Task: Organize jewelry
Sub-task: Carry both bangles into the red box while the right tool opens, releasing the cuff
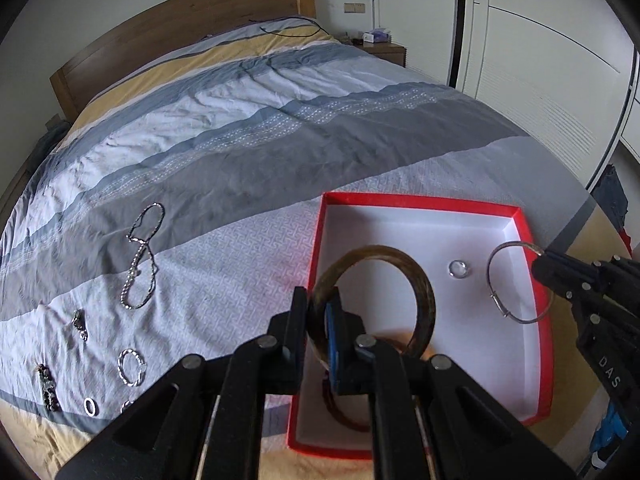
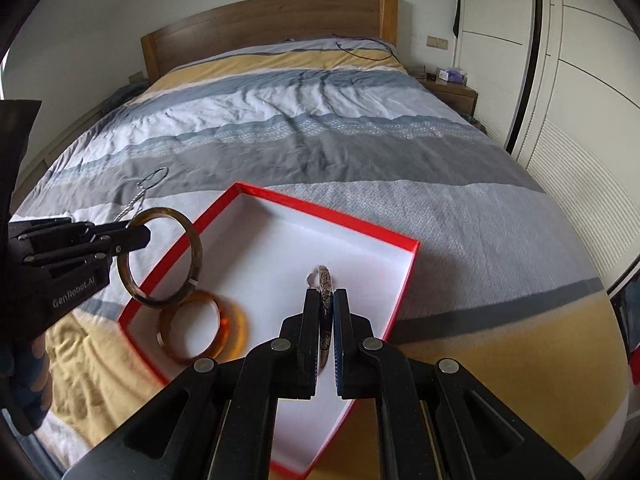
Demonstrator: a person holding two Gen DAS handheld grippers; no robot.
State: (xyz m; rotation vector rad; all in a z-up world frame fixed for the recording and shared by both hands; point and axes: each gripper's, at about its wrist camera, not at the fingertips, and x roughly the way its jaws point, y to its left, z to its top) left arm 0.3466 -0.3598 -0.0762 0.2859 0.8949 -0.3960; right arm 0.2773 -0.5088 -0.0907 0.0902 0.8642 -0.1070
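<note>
Box [image 2: 404, 276], red-rimmed, holds an amber bangle [image 2: 236, 328] and small ring [image 1: 459, 269].

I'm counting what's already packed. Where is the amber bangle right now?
The translucent amber bangle lies flat inside the red-rimmed white box, at its near-left corner in the right wrist view, just below the dark brown bangle.

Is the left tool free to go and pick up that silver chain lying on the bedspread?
Probably not yet. The left tool is shut on a brown bangle over the red box. The silver chain lies uncovered, so the path looks free once the bangle is released.
</note>
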